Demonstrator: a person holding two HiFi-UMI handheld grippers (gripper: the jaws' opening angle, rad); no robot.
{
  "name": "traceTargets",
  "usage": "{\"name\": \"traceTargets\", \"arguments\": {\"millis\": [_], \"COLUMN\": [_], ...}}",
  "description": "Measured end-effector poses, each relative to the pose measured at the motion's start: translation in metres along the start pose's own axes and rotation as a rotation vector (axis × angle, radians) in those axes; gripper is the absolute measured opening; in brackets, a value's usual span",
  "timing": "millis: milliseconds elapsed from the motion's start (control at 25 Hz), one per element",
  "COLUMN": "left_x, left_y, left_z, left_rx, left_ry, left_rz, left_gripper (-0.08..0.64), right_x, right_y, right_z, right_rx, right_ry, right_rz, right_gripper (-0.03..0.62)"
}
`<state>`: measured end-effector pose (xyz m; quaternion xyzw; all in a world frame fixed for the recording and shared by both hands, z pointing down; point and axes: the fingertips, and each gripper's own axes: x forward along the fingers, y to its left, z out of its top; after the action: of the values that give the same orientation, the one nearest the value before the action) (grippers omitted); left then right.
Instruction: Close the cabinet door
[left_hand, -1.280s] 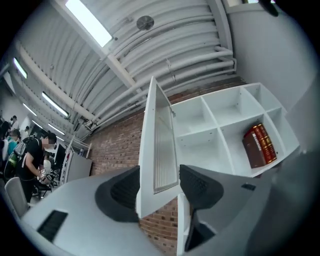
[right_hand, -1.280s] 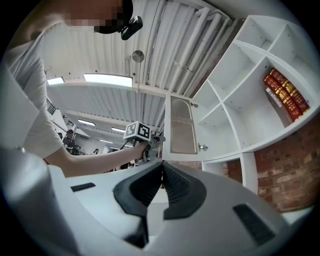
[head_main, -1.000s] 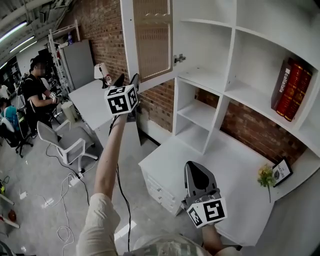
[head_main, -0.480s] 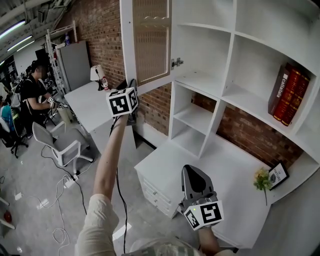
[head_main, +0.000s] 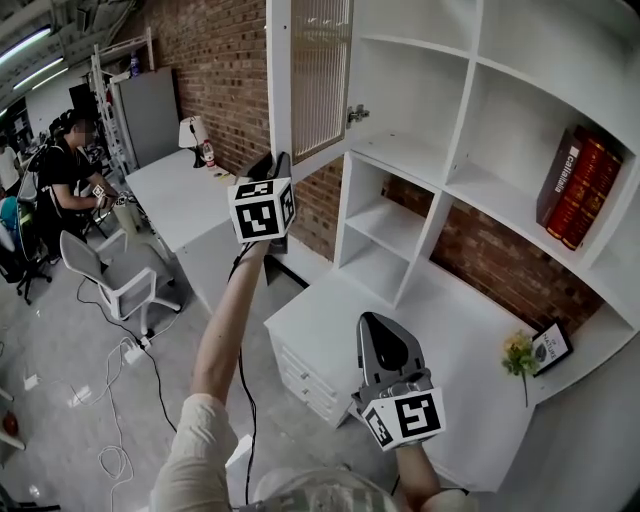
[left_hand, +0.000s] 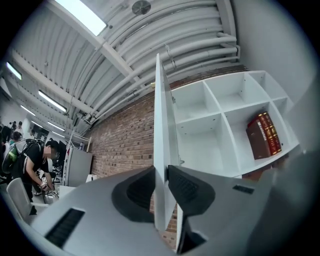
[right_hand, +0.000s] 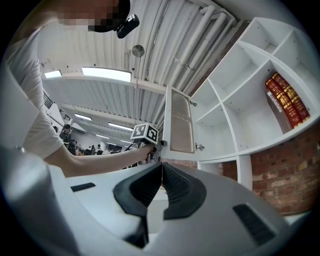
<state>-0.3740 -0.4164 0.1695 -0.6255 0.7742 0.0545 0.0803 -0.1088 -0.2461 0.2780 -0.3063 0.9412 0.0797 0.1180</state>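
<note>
Clamping down now: the left gripper (head_main: 272, 160) has just been narrowing its jaws, and its pads pinch the free edge of the cabinet door (head_main: 318, 75); the door stands swung out from the white shelves (head_main: 470, 180). Right gripper (head_main: 386, 330) hangs low over the desk (head_main: 320, 330), jaws pressed together on nothing.

cabinet door (head_main: 312, 80): white frame, beige panel with fine vertical ribbing. shelving unit (head_main: 470, 150): white throughout. wall (head_main: 225, 70): red-brown brick, pale mortar lines. books (head_main: 585, 185): dark red spines with gold bands, one maroon spine with white lettering. left gripper (left_hand: 161, 185): light grey body, black ridged pads. right gripper (right_hand: 161, 182): same grey and black. marker cubes (head_main: 263, 208): white faces, black square patterns. flowers (head_main: 517, 350): yellow. chair (head_main: 110, 280): pale grey. floor (head_main: 60, 400): grey.
</note>
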Motion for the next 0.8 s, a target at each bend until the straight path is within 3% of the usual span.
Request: {"name": "traceTargets", "arguments": {"millis": [440, 800], "left_x": [-0.014, -0.017], "left_y": [-0.060, -0.079], "left_z": [0.004, 0.005], "left_rx": [-0.035, 0.013], "left_ry": [-0.031, -0.029], "left_rz": [-0.139, -0.244], "left_gripper": [0.077, 0.084], "right_x": [0.014, 0.018], "right_y": [-0.012, -0.007], "right_z": [0.022, 0.008], "right_rx": [-0.034, -0.012], "right_ry": [-0.014, 0.014], "right_rz": [-0.014, -0.002], "right_gripper": [0.017, 0.017]}}
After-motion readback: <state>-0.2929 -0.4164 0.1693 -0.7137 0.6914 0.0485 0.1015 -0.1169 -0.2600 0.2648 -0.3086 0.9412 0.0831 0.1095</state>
